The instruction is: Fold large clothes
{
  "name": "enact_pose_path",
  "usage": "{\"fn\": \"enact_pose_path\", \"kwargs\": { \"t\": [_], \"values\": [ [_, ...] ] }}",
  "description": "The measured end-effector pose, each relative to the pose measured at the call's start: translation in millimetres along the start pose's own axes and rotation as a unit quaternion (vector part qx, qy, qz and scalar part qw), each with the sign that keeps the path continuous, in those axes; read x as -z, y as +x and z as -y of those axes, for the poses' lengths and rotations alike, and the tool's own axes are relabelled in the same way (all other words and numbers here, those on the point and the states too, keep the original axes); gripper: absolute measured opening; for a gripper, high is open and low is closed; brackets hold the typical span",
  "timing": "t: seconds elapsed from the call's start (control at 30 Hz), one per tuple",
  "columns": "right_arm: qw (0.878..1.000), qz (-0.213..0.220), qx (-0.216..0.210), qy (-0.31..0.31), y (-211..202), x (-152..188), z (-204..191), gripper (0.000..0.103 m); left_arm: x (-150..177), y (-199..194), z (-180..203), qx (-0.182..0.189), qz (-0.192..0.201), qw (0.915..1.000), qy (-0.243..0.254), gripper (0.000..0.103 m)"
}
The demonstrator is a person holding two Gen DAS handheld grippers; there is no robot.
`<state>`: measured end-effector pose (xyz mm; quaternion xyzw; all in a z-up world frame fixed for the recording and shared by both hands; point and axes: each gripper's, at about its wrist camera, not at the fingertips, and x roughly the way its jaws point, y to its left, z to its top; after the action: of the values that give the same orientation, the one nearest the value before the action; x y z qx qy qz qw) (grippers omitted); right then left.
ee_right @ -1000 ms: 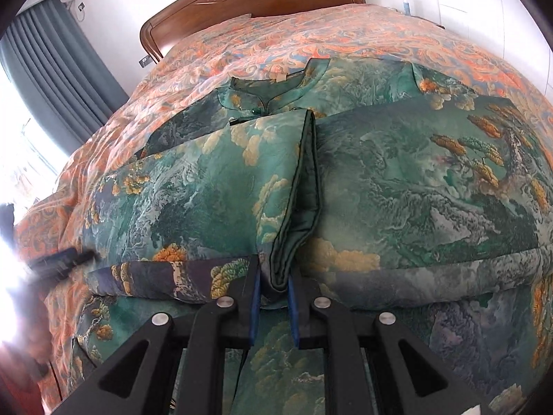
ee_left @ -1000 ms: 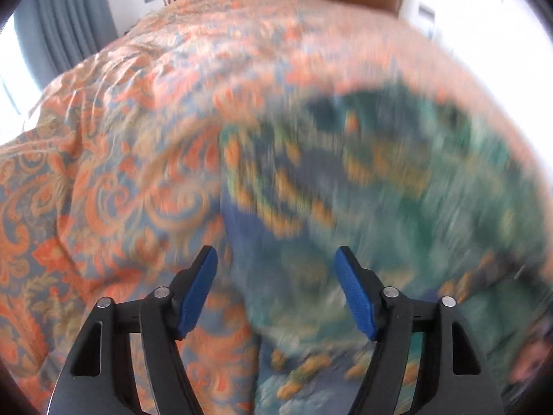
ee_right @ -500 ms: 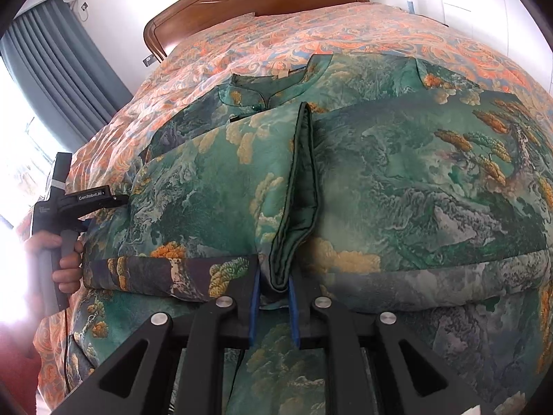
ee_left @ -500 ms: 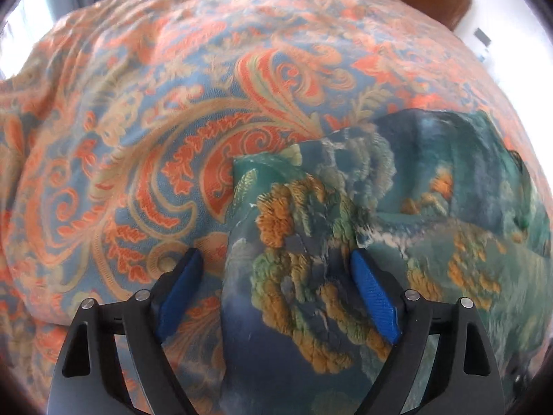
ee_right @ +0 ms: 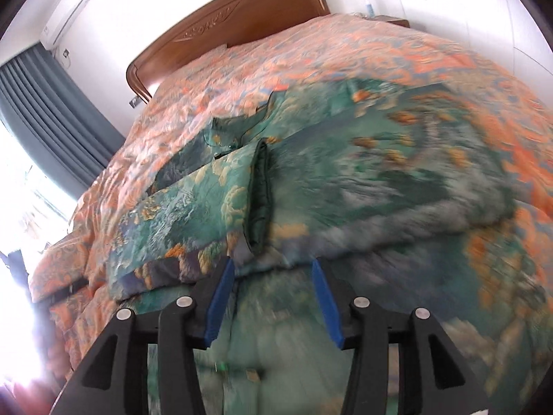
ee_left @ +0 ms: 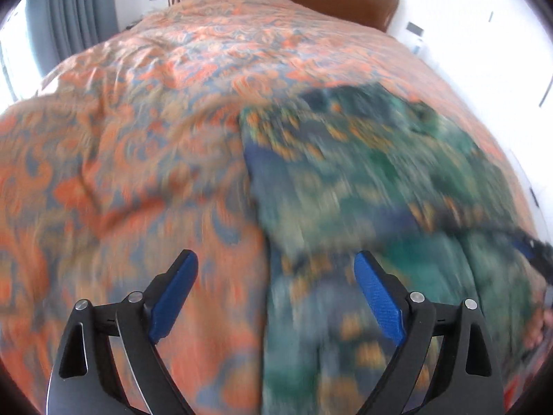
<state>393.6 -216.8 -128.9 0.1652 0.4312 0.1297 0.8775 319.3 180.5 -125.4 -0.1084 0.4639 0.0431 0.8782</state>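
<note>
A green garment (ee_right: 345,186) with a landscape print lies spread on the orange patterned bedspread (ee_right: 311,55), both sleeves folded in over its middle. The dark green cuff edge (ee_right: 259,193) lies loose just beyond my right gripper (ee_right: 273,276). Its jaws are opening, with only the flat cloth under them and nothing pinched. In the blurred left wrist view the garment (ee_left: 363,186) fills the right half. My left gripper (ee_left: 276,269) hovers over its left edge, jaws wide and still opening, holding nothing.
A wooden headboard (ee_right: 228,17) closes off the far end of the bed. Grey-blue curtains (ee_right: 45,103) and a bright window stand on the left. A nightstand (ee_right: 390,19) sits at the far right corner, and an air conditioner (ee_right: 69,3) hangs high on the wall.
My right gripper has let go of the cuff fold, parted its jaws and drawn back. The left gripper has pulled away from the garment's corner and spread wider.
</note>
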Motion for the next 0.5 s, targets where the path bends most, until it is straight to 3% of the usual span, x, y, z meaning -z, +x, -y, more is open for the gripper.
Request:
{"fn": "enact_pose_path", "kwargs": {
  "t": [0.1, 0.2, 0.3, 0.5],
  "values": [
    [1.000, 0.013, 0.010, -0.011, -32.3, 17.2, 8.9, 0.049, 40.6, -24.6, 4.5, 0.016, -0.003, 0.9999, -0.001, 0.093],
    [0.998, 0.036, 0.038, -0.045, -67.3, 40.8, 18.4, 0.050, 77.6, -48.4, 12.5, -0.010, 0.017, 0.9996, 0.019, 0.093],
    [0.992, 0.055, 0.078, -0.087, -99.9, 66.3, 29.3, 0.059, 107.6, -67.3, 20.4, -0.025, 0.034, 0.9986, 0.031, 0.095],
    [0.974, 0.078, 0.165, -0.135, -152.3, 107.9, 56.9, 0.065, 138.5, -80.9, 26.2, -0.023, 0.044, 0.9978, 0.045, 0.096]
  ]
}}
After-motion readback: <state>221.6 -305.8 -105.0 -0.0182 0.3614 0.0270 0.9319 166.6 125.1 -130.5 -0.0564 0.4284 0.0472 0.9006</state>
